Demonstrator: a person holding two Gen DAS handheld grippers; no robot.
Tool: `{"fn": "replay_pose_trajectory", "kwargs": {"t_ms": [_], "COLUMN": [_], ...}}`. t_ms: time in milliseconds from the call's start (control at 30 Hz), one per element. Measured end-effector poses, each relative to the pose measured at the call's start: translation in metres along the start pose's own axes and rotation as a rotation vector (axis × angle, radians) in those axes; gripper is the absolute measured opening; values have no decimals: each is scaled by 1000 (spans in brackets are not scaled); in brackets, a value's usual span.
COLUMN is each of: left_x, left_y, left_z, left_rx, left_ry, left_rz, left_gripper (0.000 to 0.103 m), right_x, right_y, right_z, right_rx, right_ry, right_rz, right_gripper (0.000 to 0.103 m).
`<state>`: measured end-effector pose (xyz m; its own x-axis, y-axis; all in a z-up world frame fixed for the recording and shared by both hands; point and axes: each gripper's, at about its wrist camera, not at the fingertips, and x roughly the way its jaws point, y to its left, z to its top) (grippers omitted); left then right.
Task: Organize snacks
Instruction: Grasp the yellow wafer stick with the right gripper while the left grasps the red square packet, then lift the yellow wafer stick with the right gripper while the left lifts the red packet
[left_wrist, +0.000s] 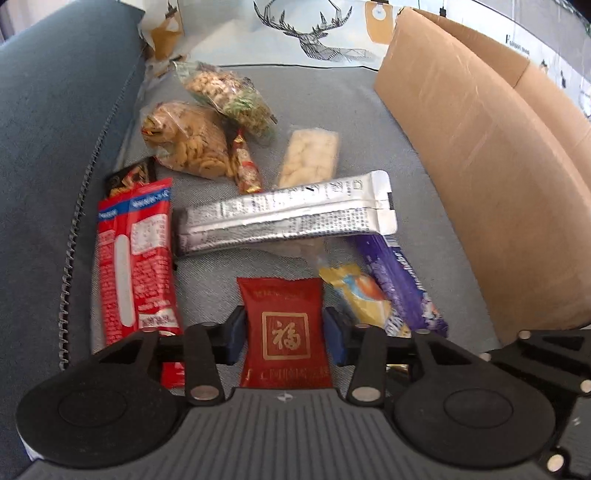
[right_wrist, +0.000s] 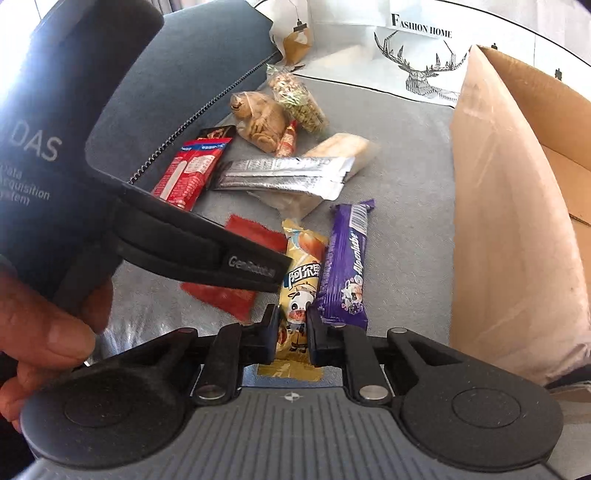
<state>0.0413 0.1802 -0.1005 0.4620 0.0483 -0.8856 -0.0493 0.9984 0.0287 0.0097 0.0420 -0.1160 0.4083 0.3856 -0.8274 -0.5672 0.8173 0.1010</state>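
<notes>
I see a red packet (left_wrist: 286, 328) with a gold emblem lying flat between the left fingers (left_wrist: 234, 334); a yellow candy stick (right_wrist: 297, 291) is pinched upright-lengthwise by the right fingers (right_wrist: 317, 332), touching a purple bar (right_wrist: 345, 266) beside it.

A grey woven fabric sofa seat (left_wrist: 351, 96) carried scattered snack packets: a red foil sachet (left_wrist: 284, 325), a silver foil pouch (left_wrist: 284, 214) and an open brown cardboard box (left_wrist: 480, 177).

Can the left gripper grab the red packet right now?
Probably yes. The left gripper already has its blue pads either side of the red packet, nothing lies on top, and they seem not to be pressing yet.
</notes>
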Motion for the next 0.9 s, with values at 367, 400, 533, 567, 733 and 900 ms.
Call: {"fn": "replay_pose_trajectory", "kwargs": {"t_ms": [367, 400, 533, 567, 733, 900], "left_x": [-3, -1, 2, 3, 3, -24], "left_y": [8, 8, 3, 2, 0, 9], "left_z": [2, 4, 2, 3, 5, 1], "left_rx": [-35, -27, -2, 0, -14, -74], "left_ry": [-1, 6, 18, 15, -15, -120], "left_rz": [37, 40, 51, 55, 67, 35], "left_gripper": [41, 46, 51, 51, 43, 24], "right_x": [8, 11, 14, 14, 11, -10], "right_y": [-2, -2, 1, 0, 0, -4], "right_z": [-5, -4, -4, -4, -5, -2], "right_rx": [-4, -4, -24, -28, -42, -17], "right_ry": [19, 25, 25, 25, 18, -72], "right_rz": [-11, -9, -16, -17, -24, -4], "right_gripper": [24, 25, 25, 25, 18, 17]}}
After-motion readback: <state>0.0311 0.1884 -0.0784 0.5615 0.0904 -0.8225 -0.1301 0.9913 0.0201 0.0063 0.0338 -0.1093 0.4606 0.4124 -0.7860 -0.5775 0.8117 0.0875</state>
